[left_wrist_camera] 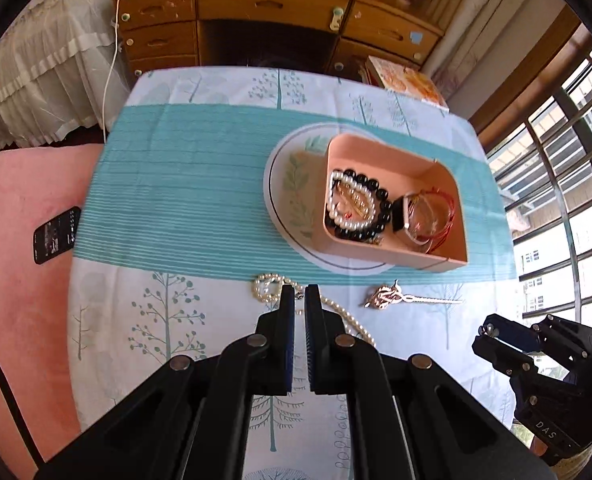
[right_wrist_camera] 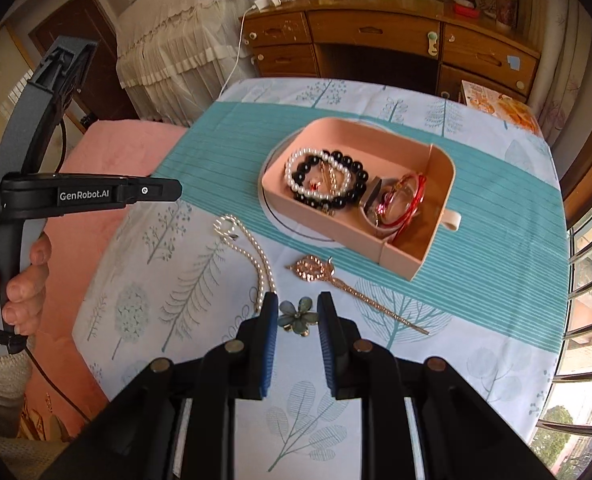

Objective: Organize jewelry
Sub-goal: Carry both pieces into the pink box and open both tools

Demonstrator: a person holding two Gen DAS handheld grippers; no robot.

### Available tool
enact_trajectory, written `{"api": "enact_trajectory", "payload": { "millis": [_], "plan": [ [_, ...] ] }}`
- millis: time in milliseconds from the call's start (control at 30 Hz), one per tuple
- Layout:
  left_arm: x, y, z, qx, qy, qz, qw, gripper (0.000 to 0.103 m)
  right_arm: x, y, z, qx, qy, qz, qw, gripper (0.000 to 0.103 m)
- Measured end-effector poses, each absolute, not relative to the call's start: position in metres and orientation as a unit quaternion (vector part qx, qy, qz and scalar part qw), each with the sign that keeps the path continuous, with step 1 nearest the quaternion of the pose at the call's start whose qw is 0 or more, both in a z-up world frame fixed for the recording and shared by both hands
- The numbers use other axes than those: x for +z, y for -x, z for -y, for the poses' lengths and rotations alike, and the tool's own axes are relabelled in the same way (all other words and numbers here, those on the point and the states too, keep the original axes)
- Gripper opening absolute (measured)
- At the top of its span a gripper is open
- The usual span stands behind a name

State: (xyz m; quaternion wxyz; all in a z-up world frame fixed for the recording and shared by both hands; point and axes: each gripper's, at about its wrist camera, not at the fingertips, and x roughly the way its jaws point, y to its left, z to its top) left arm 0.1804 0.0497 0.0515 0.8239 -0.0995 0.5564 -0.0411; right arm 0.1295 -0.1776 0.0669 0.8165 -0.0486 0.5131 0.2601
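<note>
Pink box (right_wrist_camera: 400, 240) sits on a plate (left_wrist_camera: 284, 168) mid-worktop, already holding 2 bead bracelets and red bangles. 3 items remain on the cloth: pearl necklace (right_wrist_camera: 252, 252), gold hairpin (right_wrist_camera: 316, 270), flower brooch (right_wrist_camera: 296, 314). Right gripper (right_wrist_camera: 297, 302) is part open, empty, its tips flanking the brooch. Left gripper (left_wrist_camera: 300, 294) is nearly closed and holds nothing I can make out — it hangs over the necklace's clasp end. Recommended: lower the right gripper squarely, pinch the brooch across its petals, lift clear before travelling to the box.
</note>
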Motion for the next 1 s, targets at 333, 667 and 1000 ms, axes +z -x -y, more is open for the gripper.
{"api": "enact_trajectory", "payload": {
  "millis": [333,667,1000],
  "plan": [
    [0.146,-0.166,-0.038,-0.027,0.053,-0.502,0.863,0.003,0.157,-0.120,0.171,0.257,0.055,-0.433,0.862,0.020],
    [0.223,-0.177,-0.020,0.015,-0.050,-0.477,0.877,0.003,0.263,-0.131,0.168,0.253,0.045,-0.376,0.890,0.020],
    [0.154,-0.208,-0.004,-0.024,-0.099,-0.528,0.843,0.014,0.164,-0.201,0.149,0.223,0.059,-0.497,0.837,0.020]
  ]
}}
